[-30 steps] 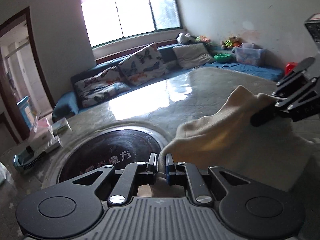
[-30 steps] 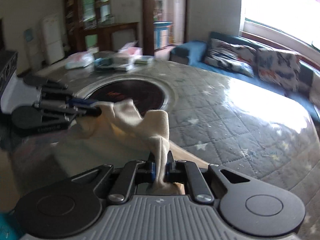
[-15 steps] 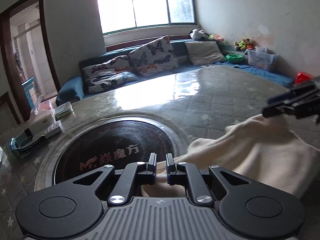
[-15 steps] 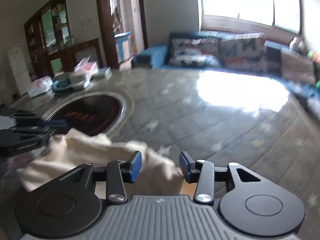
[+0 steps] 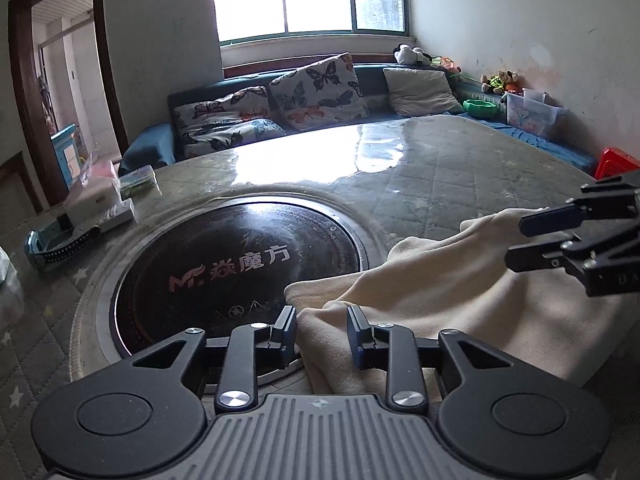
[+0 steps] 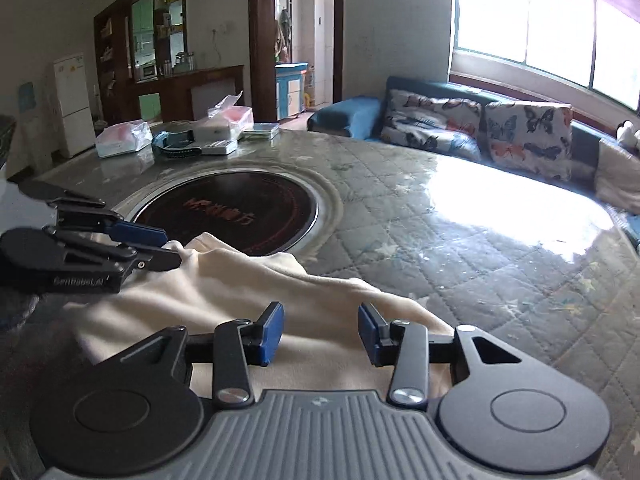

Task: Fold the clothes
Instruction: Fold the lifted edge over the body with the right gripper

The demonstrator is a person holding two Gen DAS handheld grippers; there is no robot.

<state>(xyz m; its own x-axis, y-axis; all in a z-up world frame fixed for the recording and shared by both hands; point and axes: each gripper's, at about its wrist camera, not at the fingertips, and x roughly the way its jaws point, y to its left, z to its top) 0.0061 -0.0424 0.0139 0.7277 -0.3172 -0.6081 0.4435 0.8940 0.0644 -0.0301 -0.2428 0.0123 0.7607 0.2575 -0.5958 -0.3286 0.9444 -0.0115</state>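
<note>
A cream fleece garment lies in a loose fold on the quilted table, its far edge just over the rim of the round black cooktop; it also shows in the right wrist view. My left gripper is open, its fingers either side of a raised fold of the cloth; it also shows at the left in the right wrist view. My right gripper is open just above the garment's near edge, and it shows at the right in the left wrist view.
A round black induction cooktop is set into the table beyond the garment. Boxes, tissue packs and a blue tray stand at the table's far side. A sofa with butterfly cushions runs along the window wall.
Both grippers lowered the lifted garment onto the table and let go. The right gripper opened first, then the left. The cloth now rests in a low fold.
</note>
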